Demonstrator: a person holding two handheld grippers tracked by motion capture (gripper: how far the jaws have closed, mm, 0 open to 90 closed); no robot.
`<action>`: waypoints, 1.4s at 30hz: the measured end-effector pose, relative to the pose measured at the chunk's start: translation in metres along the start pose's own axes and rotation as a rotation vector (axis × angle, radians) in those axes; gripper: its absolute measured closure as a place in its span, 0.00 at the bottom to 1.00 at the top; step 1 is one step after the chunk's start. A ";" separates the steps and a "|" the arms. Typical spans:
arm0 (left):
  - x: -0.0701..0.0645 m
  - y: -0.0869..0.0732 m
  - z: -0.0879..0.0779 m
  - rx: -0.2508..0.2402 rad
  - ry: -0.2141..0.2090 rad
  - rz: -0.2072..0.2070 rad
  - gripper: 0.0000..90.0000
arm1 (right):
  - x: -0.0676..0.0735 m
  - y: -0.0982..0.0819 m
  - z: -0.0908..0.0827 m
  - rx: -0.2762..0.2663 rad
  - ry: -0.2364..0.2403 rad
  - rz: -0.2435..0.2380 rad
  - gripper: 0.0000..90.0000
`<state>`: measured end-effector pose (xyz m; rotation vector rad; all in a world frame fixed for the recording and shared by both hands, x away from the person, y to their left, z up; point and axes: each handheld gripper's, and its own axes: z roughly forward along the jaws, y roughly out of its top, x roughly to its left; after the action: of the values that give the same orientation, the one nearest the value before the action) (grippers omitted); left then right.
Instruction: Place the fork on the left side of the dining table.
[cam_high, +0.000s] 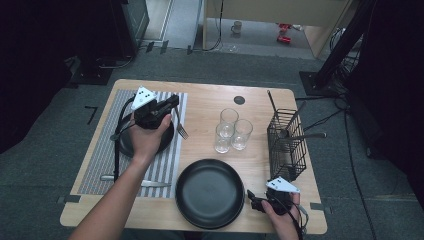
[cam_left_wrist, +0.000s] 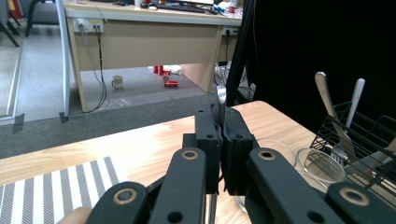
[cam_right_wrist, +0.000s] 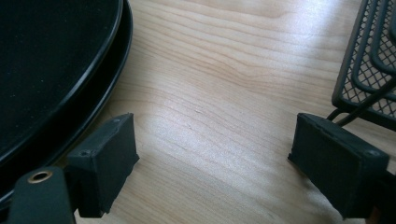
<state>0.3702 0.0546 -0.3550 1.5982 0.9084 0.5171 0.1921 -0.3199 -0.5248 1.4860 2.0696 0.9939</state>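
Note:
My left gripper is over the striped placemat, shut on the handle of a fork whose tines hang down to the right over a small dark plate. In the left gripper view the left gripper pinches the metal handle, whose end pokes up above the pads. My right gripper rests low at the front right, open, between the large black plate and the wire cutlery basket. The right gripper has bare wood between its pads.
Three glasses stand mid-table. The basket holds several utensils. A knife lies at the placemat's front edge, and another utensil lies left of the small plate. The big plate's rim is close to the right gripper's left pad.

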 end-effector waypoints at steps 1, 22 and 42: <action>0.001 0.000 0.001 -0.002 -0.001 0.002 0.98 | 0.000 0.000 0.000 0.000 0.003 0.000 0.16; 0.033 0.014 0.016 -0.041 0.056 -0.027 0.99 | 0.006 0.002 0.006 0.039 -0.020 -0.054 0.05; 0.066 0.001 0.053 -0.069 0.148 -0.104 0.99 | 0.006 0.002 0.006 0.039 -0.021 -0.054 0.05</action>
<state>0.4498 0.0743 -0.3761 1.4563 1.0675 0.5930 0.1952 -0.3118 -0.5261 1.4454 2.1144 0.9190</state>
